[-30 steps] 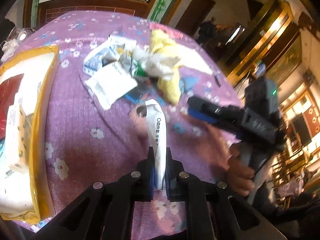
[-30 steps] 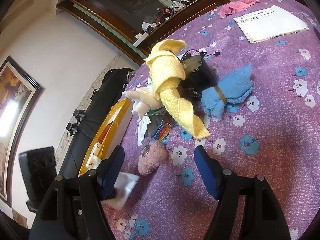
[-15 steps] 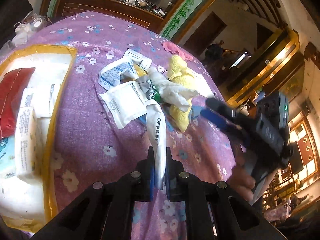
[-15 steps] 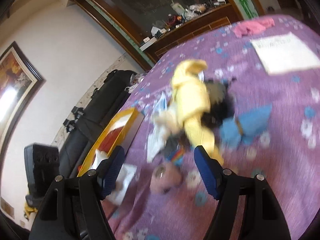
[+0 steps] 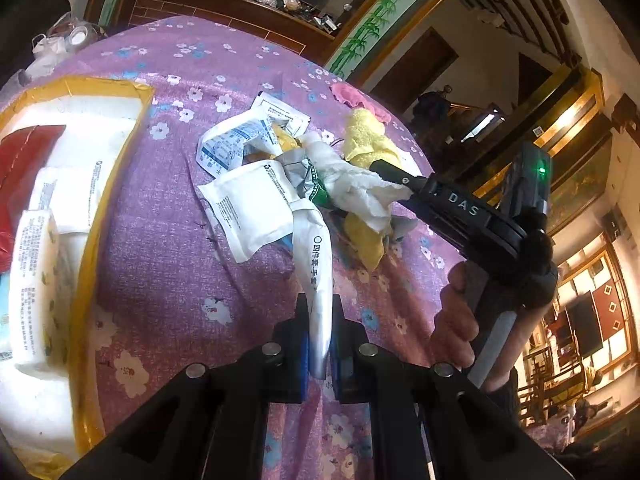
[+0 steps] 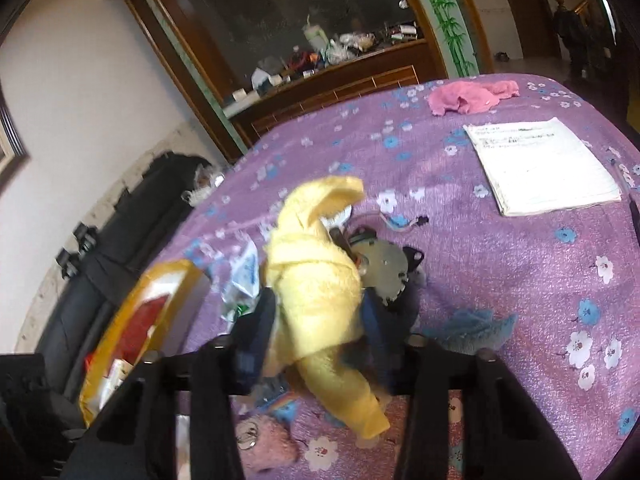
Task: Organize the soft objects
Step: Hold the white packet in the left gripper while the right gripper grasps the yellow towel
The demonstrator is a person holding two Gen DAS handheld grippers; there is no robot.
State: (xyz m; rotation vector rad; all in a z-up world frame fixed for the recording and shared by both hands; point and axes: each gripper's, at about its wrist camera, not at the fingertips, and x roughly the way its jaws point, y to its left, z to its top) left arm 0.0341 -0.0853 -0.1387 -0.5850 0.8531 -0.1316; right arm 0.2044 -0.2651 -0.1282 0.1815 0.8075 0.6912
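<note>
Tablecloth (image 5: 160, 248): I've got purple floral fabric under everything.
Yellow box (image 5: 92, 216): sits at my left, packets inside.
Yellow towel (image 6: 316, 300): on the central pile, between my right gripper's (image 6: 316, 332) jaws, apparently closing around it.
White packet (image 5: 318, 264): pinched tight in my left gripper (image 5: 320, 340).

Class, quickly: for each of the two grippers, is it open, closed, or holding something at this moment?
Left gripper: closed on the white packet.
Right gripper: fingers either side of the yellow towel; blurred, so grip cannot be told.
</note>
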